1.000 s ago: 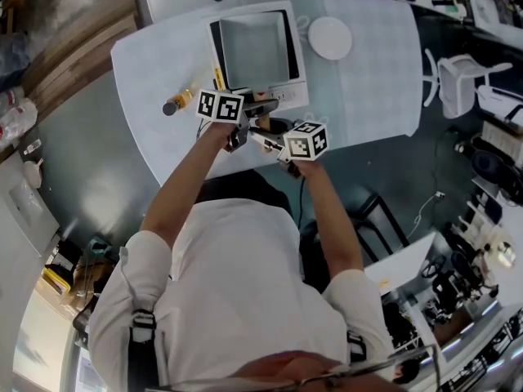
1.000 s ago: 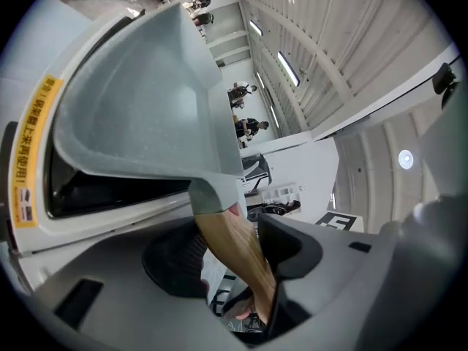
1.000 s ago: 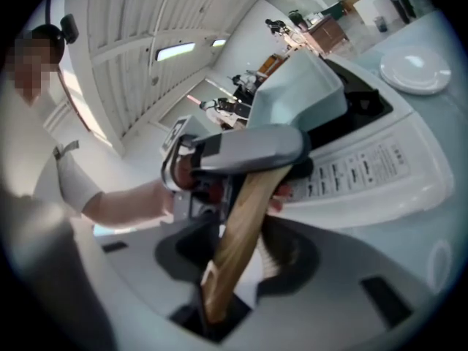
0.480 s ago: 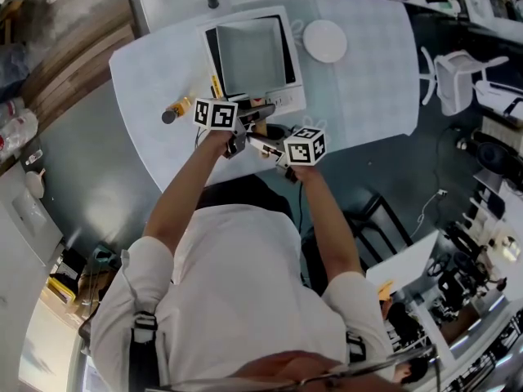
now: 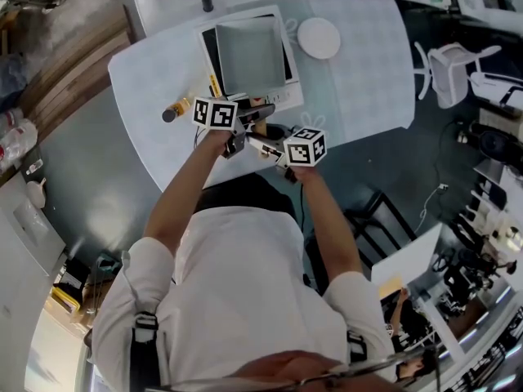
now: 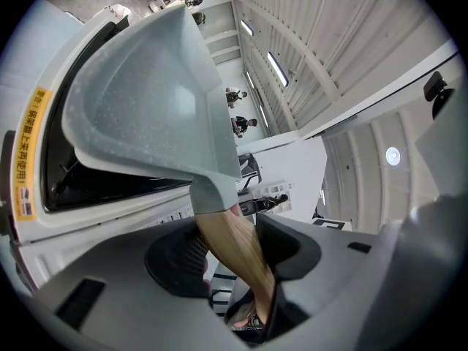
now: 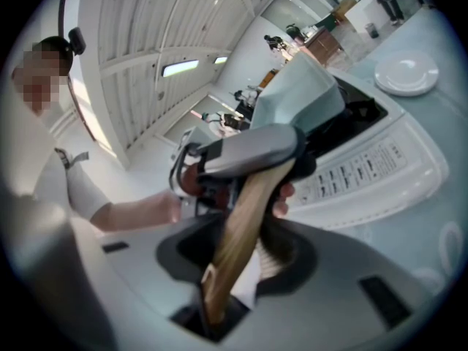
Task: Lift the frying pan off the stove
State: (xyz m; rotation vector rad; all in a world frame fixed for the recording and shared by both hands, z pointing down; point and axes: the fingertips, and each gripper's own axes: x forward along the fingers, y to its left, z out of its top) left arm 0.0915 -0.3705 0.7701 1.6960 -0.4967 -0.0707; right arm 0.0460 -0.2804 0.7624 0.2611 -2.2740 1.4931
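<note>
Both grippers clamp one wooden handle [image 7: 245, 210]: the left gripper [image 6: 232, 248] nearer the pan [image 5: 249, 55], the right gripper [image 7: 245, 248] behind it at the handle's end. Each one's pads press the wood from either side. The doubled grip likely steadies a long lever against the pan's weight. Pan hangs over the stove [image 5: 288, 98], near edge seemingly raised off it; far edge unclear. Plate [image 5: 319, 37] sits well clear.

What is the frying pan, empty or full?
Empty: the frying pan shows a bare grey inside in the left gripper view, nothing in it.
</note>
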